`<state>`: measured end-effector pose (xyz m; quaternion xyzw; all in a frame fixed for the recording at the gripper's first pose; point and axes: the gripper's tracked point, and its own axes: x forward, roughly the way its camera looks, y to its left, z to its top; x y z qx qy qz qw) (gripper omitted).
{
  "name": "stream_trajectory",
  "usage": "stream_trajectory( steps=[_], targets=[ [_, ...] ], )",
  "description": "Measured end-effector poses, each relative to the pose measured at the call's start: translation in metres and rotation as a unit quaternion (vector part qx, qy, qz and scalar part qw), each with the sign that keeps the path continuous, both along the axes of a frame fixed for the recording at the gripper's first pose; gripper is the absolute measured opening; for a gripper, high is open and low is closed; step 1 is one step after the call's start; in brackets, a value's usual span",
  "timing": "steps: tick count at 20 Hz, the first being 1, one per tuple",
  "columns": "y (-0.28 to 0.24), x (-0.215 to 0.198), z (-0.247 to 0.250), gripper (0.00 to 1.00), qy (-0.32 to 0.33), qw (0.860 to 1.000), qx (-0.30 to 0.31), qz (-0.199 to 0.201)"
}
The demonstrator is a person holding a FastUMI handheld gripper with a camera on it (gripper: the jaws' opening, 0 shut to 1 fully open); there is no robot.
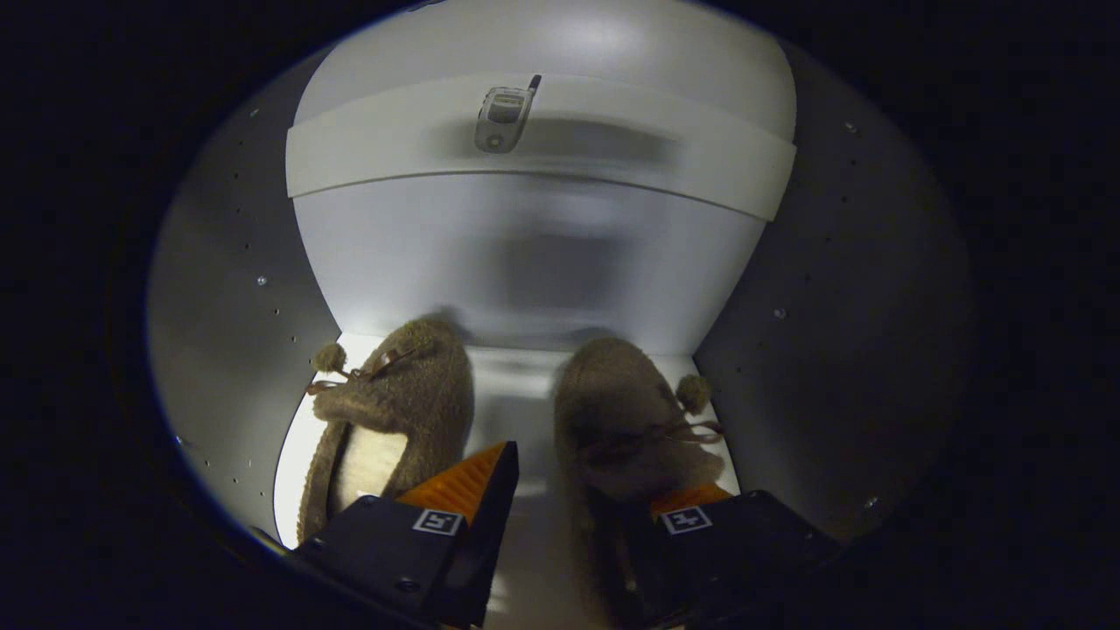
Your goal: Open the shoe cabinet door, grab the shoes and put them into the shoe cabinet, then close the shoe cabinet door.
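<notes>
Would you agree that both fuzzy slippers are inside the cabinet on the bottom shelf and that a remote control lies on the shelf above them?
Not quite: the gripper view shows a flip phone on the upper shelf, not a remote control. Both slippers do sit on the bottom shelf, with the open gripper just before them.

Counted inside the shoe cabinet point(227, 289):

- Two slippers are seen on the bottom board: a left slipper point(411, 394) and a right slipper point(612, 411).
- Two pompoms are noted, one point(329, 357) on the left slipper, one point(693, 392) on the right.
- One shelf point(612, 166) is seen across the back.
- One flip phone point(503, 114) is counted on that shelf.
- One gripper point(582, 490) is in view, with two fingers spread apart; two square markers are seen on it, one per finger.
</notes>
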<state>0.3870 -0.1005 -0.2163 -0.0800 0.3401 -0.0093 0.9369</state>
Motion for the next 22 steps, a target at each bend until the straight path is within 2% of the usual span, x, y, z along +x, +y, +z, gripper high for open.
stream_trajectory(
  steps=[2, 4, 5, 6, 8, 11, 17, 22],
  targets=[
    [-0.001, -0.006, 0.015, 0.72, -0.019, 1.000, 0.002, -0.005],
    [-0.003, -0.018, 0.022, 0.86, -0.019, 1.000, 0.008, -0.015],
    [-0.006, -0.023, 0.026, 0.87, -0.022, 1.000, 0.003, -0.018],
    [-0.005, -0.030, 0.032, 0.95, -0.030, 0.999, 0.000, -0.017],
    [-0.004, -0.048, 0.048, 0.99, -0.049, 0.999, -0.002, -0.018],
    [0.000, -0.079, 0.081, 0.99, -0.093, 0.995, -0.010, -0.014],
    [0.027, -0.173, 0.136, 0.99, -0.172, 0.985, 0.015, 0.009],
    [0.041, -0.253, 0.196, 0.98, -0.272, 0.960, 0.055, 0.025]
  ],
)
